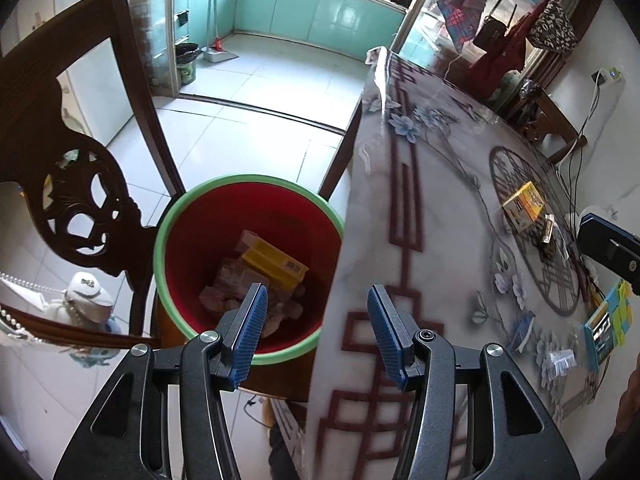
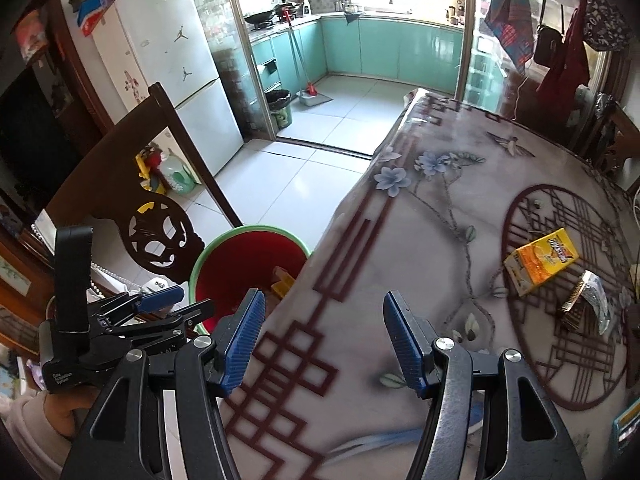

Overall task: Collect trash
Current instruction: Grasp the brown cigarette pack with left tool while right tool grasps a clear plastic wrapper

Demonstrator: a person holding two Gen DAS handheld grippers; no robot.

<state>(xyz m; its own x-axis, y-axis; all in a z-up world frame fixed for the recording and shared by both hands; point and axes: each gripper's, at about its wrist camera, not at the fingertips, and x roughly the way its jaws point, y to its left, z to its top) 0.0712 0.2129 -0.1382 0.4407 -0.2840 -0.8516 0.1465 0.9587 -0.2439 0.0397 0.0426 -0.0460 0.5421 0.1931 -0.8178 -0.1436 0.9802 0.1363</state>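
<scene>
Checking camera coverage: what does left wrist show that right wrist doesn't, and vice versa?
Left wrist only: the bin's contents, a yellow box on crumpled scraps, and a blue-green packet near the table's right edge.

Right wrist only: the fridge, and the left hand-held gripper seen from outside, beside the bin.

Both: the red bin, carved chair, patterned table, orange box on the table, and teal kitchen cabinets. Each view shows its own jaws open and empty.
</scene>
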